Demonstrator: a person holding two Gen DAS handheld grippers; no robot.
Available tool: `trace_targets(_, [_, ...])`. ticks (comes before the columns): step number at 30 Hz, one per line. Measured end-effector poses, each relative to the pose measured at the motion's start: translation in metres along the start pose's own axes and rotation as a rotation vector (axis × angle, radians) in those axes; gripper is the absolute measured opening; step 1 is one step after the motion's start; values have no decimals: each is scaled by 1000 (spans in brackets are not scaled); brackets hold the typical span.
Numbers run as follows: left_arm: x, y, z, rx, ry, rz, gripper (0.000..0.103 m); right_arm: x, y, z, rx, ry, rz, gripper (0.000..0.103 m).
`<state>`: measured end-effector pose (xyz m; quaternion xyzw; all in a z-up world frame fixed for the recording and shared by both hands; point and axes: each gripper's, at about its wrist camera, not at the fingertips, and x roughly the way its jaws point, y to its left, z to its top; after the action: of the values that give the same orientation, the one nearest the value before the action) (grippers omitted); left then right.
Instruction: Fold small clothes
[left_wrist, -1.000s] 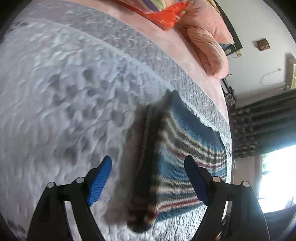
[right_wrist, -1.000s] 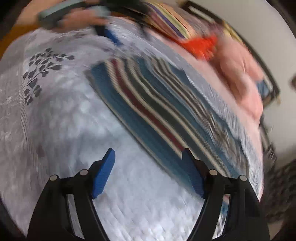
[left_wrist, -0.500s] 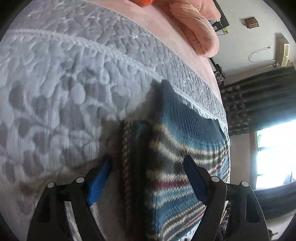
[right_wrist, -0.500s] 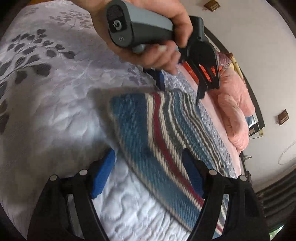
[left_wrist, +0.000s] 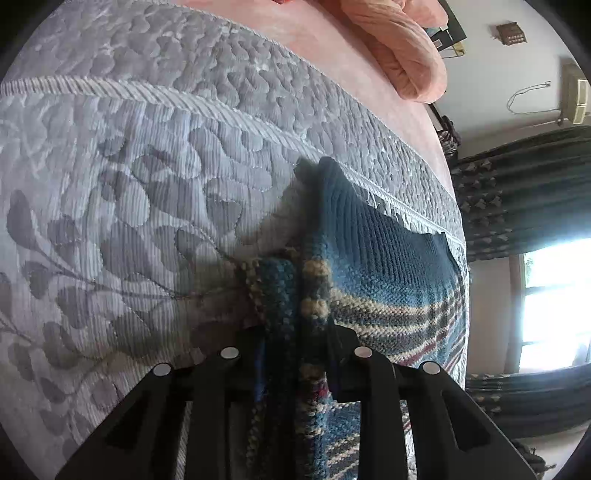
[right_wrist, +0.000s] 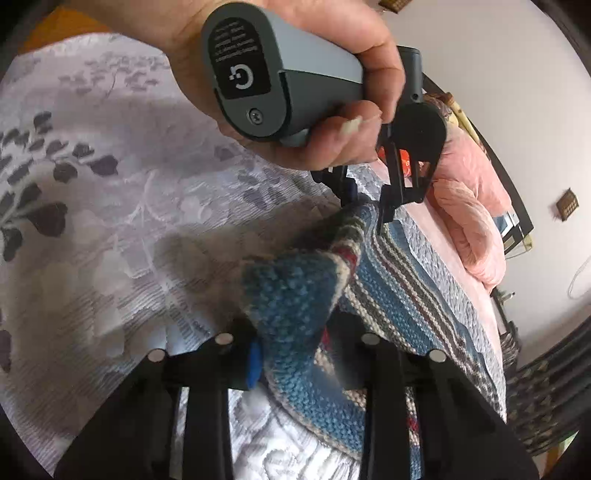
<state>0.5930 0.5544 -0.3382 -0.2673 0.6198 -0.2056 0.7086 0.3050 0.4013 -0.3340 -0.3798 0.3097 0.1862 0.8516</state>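
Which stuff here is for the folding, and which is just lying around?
For the folding:
- blue striped knitted garment
- left hand-held gripper, pinching its edge
- right hand-held gripper, pinching another edge

Just lying around:
- pink crumpled blanket
- dark patterned curtains
- grey quilted leaf-print bedspread, underneath

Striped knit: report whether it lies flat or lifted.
Lifted along one edge: striped knit rises, pinched by right gripper and left gripper.

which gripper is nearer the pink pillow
Left. In the right wrist view the left hand-held gripper pinches the striped knit garment's far edge, toward the pink pillow. The right hand-held gripper grips the near corner, farther away.
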Motion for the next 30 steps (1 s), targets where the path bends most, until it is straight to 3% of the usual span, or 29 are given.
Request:
trace_targets(12, [-23,-49,12,56,20,90,22,-29,-53,16,157,-41,25,16])
trace_targets(30, [-54,-134,24,136,3,205,21,-74,-114,22,294,-106,10,14])
